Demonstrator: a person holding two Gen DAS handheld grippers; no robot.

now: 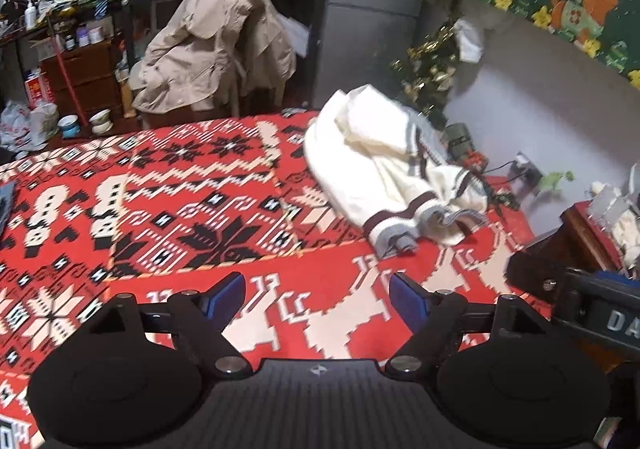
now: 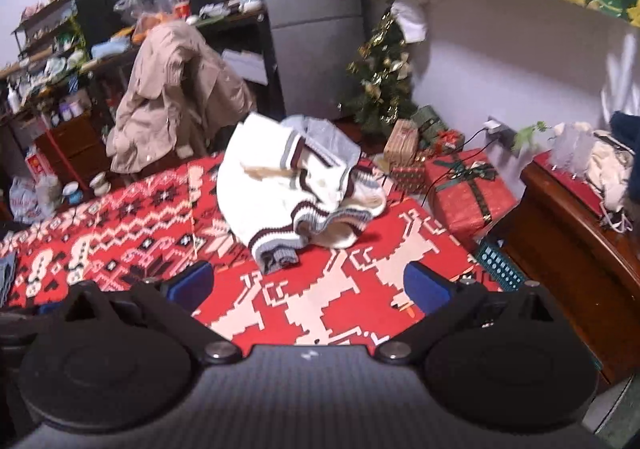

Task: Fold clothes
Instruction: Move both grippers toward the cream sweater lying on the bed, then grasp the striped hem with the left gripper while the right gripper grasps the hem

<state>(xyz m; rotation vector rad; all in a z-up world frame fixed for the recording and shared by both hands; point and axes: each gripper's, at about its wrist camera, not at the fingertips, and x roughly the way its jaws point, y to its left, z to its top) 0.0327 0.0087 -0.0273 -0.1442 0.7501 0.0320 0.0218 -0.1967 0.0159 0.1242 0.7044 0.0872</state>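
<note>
At centre right of the left wrist view, the cream sweater (image 1: 384, 169) lies crumpled on the red patterned table (image 1: 180, 209). Left tool (image 1: 316, 293) and right tool (image 2: 308, 285) are spread, empty. Recommended: pinch separate hem corners, then spread flat.

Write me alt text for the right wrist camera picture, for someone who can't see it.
A crumpled cream sweater with maroon and grey trim lies unfolded on a red patterned blanket. The right tongs hover open and empty in front of it, with a small Christmas tree and wrapped presents behind.
</note>
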